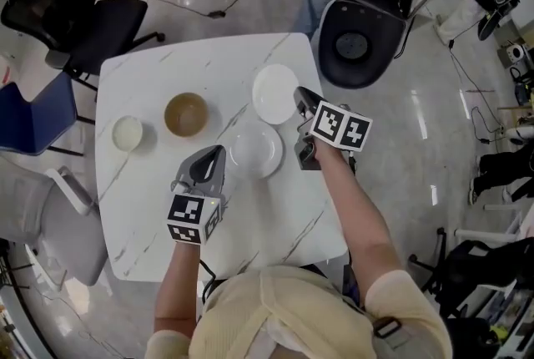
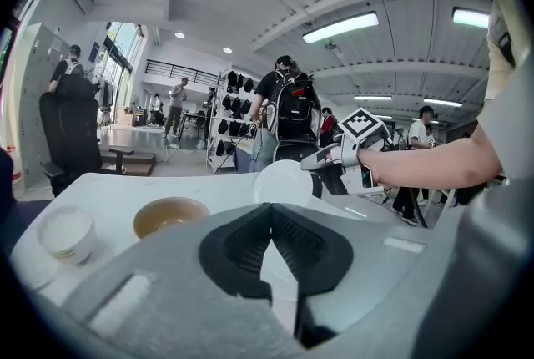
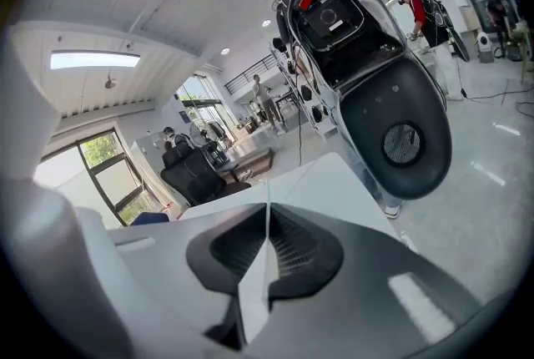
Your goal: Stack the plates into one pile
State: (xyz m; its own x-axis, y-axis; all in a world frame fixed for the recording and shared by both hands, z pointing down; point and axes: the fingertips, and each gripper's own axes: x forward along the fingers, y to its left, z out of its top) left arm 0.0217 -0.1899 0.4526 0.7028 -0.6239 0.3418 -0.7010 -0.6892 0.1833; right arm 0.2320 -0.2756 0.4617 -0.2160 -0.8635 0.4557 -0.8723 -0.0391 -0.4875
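Currently the far plate [image 1: 274, 93] is pinched edge-on at its right rim by the right gripper [image 1: 300, 96] over the white table [image 1: 167, 65], while the left gripper [image 1: 218, 153] is held pressed together and empty just beside the near plate [image 1: 256, 150].

Far white plate [image 1: 275, 93] tilted, near white plate [image 1: 256, 150] lying flat
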